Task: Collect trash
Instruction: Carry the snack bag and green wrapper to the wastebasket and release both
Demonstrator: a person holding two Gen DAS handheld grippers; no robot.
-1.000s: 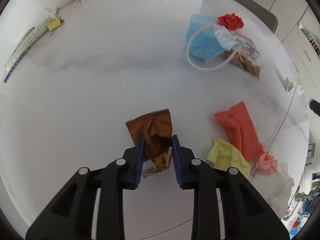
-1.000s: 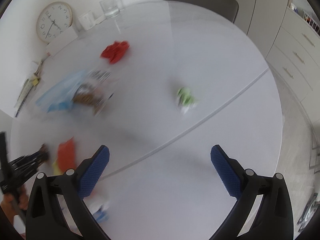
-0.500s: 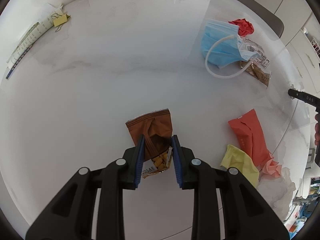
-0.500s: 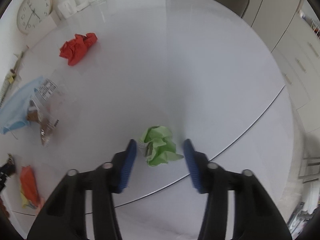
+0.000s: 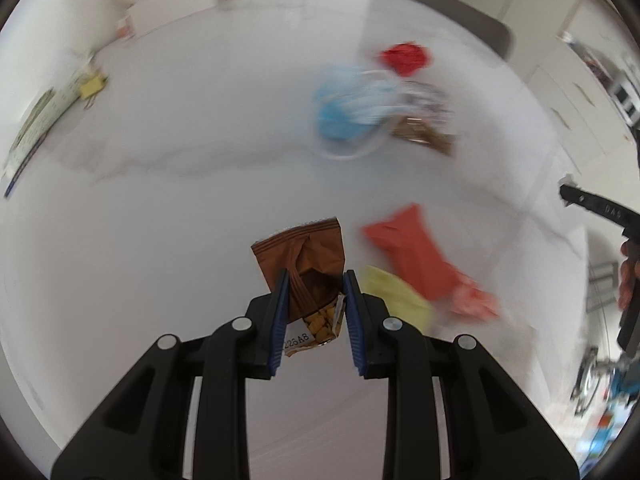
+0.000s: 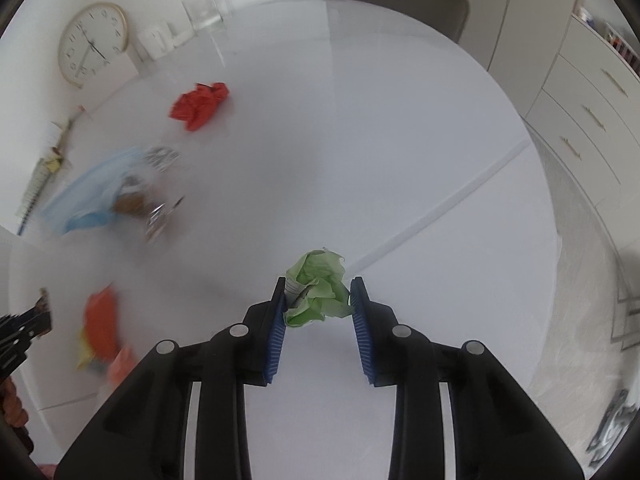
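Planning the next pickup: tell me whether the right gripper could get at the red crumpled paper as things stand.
Probably not right away: the right gripper is shut on the green paper wad. The white table between it and the red crumpled paper looks bare.

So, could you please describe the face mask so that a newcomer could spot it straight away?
On the round white table, look toward the wall clock side. The face mask lies just nearer than the crumpled red paper, partly under a clear snack bag. It is the only pale blue item there.
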